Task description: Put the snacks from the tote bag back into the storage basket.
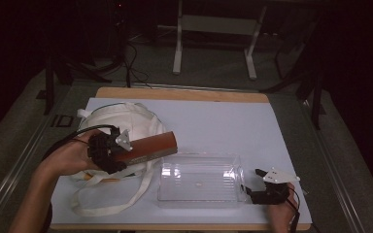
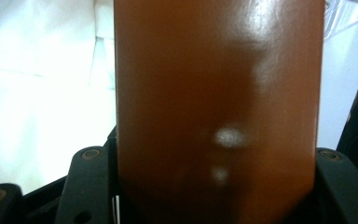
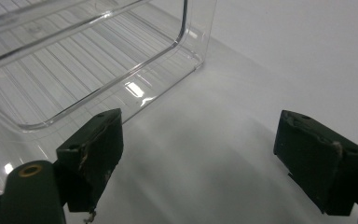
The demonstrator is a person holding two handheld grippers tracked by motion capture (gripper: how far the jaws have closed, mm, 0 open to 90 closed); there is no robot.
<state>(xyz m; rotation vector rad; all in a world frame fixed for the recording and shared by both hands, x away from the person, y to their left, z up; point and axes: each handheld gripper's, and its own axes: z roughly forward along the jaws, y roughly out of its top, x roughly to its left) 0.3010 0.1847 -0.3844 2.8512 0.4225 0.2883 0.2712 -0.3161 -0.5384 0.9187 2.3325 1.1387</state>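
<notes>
The white-covered bench (image 1: 252,121) spans the middle of the frame. A cream cloth bag (image 1: 121,121) lies left of centre, a clear plastic bin (image 1: 199,182) at lower centre. Over the bag, the left claw (image 1: 126,158) clamps a brown box (image 1: 148,148). At lower right, the right claw (image 1: 252,184) gapes empty beside the bin.

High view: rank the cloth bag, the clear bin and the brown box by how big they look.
1. Cloth bag, partly covered, so unsure against the bin.
2. Clear bin, much the same spread.
3. Brown box, clearly smallest, held in the left gripper above the bag.
</notes>
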